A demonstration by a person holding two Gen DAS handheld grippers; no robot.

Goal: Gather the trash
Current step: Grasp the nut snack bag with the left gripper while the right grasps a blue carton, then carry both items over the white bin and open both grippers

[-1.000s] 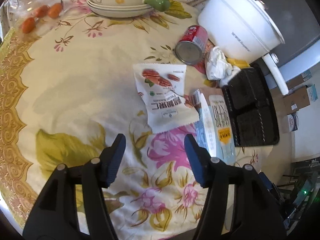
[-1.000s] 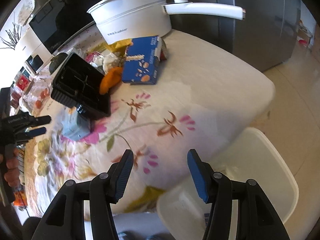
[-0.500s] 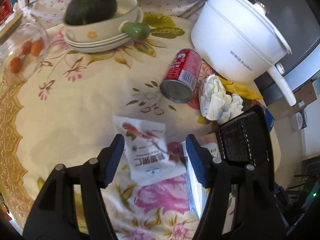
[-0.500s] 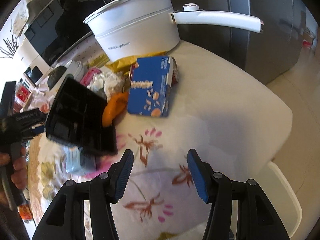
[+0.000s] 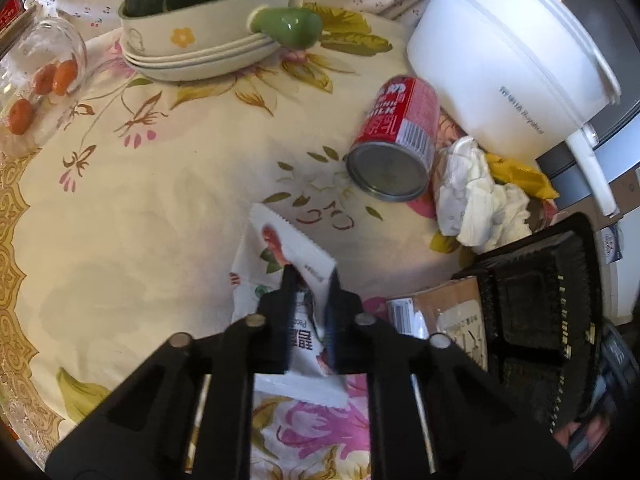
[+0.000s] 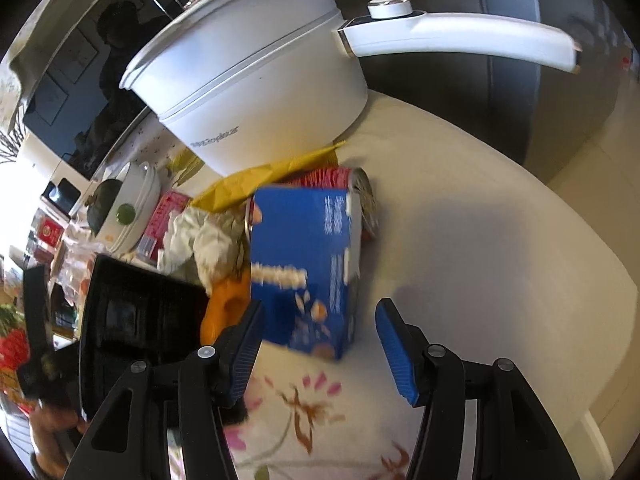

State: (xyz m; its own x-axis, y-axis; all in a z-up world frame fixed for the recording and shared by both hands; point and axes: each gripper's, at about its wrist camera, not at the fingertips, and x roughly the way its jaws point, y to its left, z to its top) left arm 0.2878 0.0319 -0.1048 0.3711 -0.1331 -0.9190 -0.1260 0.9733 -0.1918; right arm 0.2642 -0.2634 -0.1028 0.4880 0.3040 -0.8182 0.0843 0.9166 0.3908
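Observation:
My left gripper (image 5: pixel 311 280) is shut on a white snack wrapper (image 5: pixel 294 256) with a nut picture, which is creased between the fingers on the flowered tablecloth. Beyond it lie a tipped red can (image 5: pixel 396 140), crumpled white tissue (image 5: pixel 476 196), a yellow wrapper (image 5: pixel 520 176), a black plastic tray (image 5: pixel 536 304) and a milk carton (image 5: pixel 444 316). My right gripper (image 6: pixel 320 320) is open and empty, its fingers on either side of the near end of a blue box (image 6: pixel 304 264). In the right wrist view, orange peel (image 6: pixel 222 312), the tissue (image 6: pixel 200 240) and the black tray (image 6: pixel 132 316) lie to the left.
A white electric pot (image 6: pixel 256 92) with a long handle (image 6: pixel 460 36) stands behind the trash. Stacked bowls holding a dark squash (image 5: pixel 200 20) and a glass jar (image 5: pixel 40 64) with small oranges sit at the far left. The table edge (image 6: pixel 580 260) drops off to the right.
My left gripper moved forward over the snack wrapper and shut on it. My right gripper advanced from the table edge up to the blue box, staying open.

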